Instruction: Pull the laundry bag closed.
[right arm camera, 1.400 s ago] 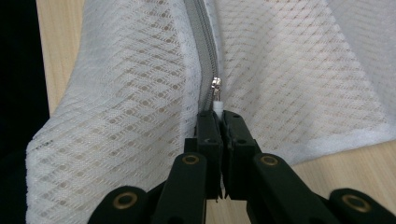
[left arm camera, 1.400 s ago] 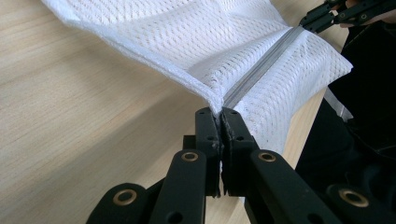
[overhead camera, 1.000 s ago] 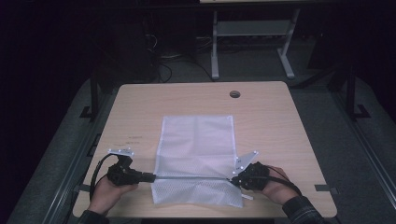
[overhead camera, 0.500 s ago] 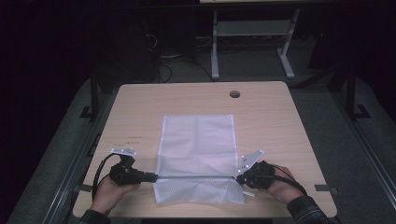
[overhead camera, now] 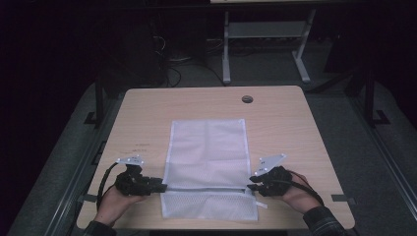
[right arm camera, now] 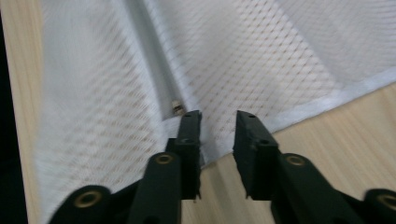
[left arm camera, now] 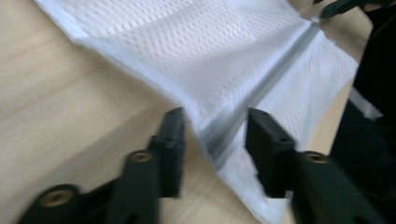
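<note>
A white mesh bag (overhead camera: 206, 162) lies flat on the wooden table (overhead camera: 295, 128), a zipper seam (overhead camera: 206, 187) crossing it near the front. My left gripper (overhead camera: 162, 187) is at the seam's left end. In the left gripper view the gripper (left arm camera: 215, 114) has just been opening; the bag's (left arm camera: 210, 56) edge lies between the jaws, unpressed. My right gripper (overhead camera: 250, 183) is at the seam's right end. In the right gripper view it (right arm camera: 218, 114) has also just been opening, less wide, over the bag's (right arm camera: 257, 56) hem beside the zipper slider (right arm camera: 176, 107).
A round cable hole (overhead camera: 247, 99) sits near the table's far edge. Faint pen marks (overhead camera: 142, 145) lie left of the bag. A metal stand (overhead camera: 265, 29) and cables are on the dark floor behind. Bare wood flanks the bag on both sides.
Both grippers went from shut on the bag's zipper seam to open. The seam, stretched dark and taut between them before, now rests slack on the table. The hands have barely shifted.
</note>
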{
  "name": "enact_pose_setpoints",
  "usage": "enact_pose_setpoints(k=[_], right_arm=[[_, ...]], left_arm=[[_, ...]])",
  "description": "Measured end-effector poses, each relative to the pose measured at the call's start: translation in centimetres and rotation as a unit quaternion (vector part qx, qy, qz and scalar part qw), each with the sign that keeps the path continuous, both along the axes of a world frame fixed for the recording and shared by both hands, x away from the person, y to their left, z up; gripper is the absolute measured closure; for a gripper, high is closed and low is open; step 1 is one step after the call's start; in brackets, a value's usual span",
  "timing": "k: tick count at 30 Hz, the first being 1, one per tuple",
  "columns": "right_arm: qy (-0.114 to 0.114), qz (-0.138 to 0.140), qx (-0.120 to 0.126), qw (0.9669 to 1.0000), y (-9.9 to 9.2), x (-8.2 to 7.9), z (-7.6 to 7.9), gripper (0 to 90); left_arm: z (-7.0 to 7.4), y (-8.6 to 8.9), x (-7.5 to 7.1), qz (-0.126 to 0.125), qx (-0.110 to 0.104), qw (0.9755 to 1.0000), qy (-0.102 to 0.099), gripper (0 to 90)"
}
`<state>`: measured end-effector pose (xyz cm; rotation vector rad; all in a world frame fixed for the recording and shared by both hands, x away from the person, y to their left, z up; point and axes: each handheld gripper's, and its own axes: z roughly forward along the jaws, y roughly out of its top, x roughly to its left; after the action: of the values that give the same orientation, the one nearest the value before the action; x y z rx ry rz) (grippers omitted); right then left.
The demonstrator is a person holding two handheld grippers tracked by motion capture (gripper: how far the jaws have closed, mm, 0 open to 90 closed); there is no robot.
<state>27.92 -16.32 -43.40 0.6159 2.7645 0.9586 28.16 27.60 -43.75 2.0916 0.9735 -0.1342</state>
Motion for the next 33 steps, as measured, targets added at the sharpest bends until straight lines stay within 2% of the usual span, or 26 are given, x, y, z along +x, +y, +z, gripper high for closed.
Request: enact_pose_setpoints(k=[3, 5, 10, 11, 13, 15, 16, 17, 18, 20, 23, 28, 30, 33], right_arm=[[-0.003, -0.018, 0.023, 0.9996, -0.2, 0.0, 0.2, 51.4], [-0.007, -0.034, 0.029, 0.9990, -0.3, -0.1, 0.3, 41.0], [-0.005, -0.070, 0.048, 0.9964, -0.8, -0.2, 0.2, 28.9], [-0.012, -0.088, 0.055, 0.9945, -1.2, -0.2, 0.3, 25.9], [-0.018, -0.096, 0.058, 0.9935, -1.5, -0.2, 0.3, 24.2], [-0.023, -0.113, 0.065, 0.9912, -2.0, -0.1, 0.3, 18.2], [-0.024, -0.123, 0.069, 0.9897, -2.3, -0.1, 0.3, 15.2], [-0.026, -0.143, 0.075, 0.9865, -2.9, 0.0, 0.3, 13.1], [-0.026, -0.143, 0.075, 0.9865, -2.9, 0.0, 0.3, 13.1], [-0.036, -0.157, 0.077, 0.9839, -3.5, -0.1, 0.3, 12.3], [-0.035, -0.173, 0.087, 0.9806, -4.4, -0.4, 0.2, 8.7], [-0.042, -0.193, 0.094, 0.9758, -5.8, -0.8, 0.0, 6.5], [-0.042, -0.194, 0.093, 0.9757, -6.2, -0.8, -0.3, 6.0], [-0.048, -0.197, 0.092, 0.9750, -6.4, -0.6, -0.8, 6.0]], left_arm=[[0.3, -0.1, -0.2, -0.004, 0.015, 0.9996, -0.022, 37.9], [0.4, 0.0, -0.4, -0.005, 0.027, 0.9990, -0.036, 32.7], [0.7, 0.3, -0.6, -0.002, 0.043, 0.9967, -0.068, 21.4], [0.7, 0.5, -0.6, 0.000, 0.042, 0.9964, -0.074, 18.9], [0.7, 0.8, -0.7, 0.006, 0.049, 0.9950, -0.087, 17.6], [0.8, 1.1, -0.9, 0.010, 0.055, 0.9932, -0.102, 15.8], [0.9, 1.3, -0.9, 0.011, 0.057, 0.9926, -0.107, 15.6], [0.9, 1.4, -1.0, 0.010, 0.061, 0.9918, -0.112, 15.1], [0.9, 1.5, -1.1, 0.008, 0.064, 0.9913, -0.115, 15.1], [0.7, 1.7, -1.2, 0.005, 0.077, 0.9896, -0.121, 14.3], [0.5, 2.0, -1.3, 0.005, 0.090, 0.9883, -0.124, 13.7], [0.6, 2.6, -1.3, 0.011, 0.086, 0.9873, -0.133, 13.2], [0.5, 2.7, -1.3, 0.008, 0.094, 0.9857, -0.140, 13.1], [0.2, 2.9, -1.3, 0.003, 0.106, 0.9846, -0.139, 12.7]])
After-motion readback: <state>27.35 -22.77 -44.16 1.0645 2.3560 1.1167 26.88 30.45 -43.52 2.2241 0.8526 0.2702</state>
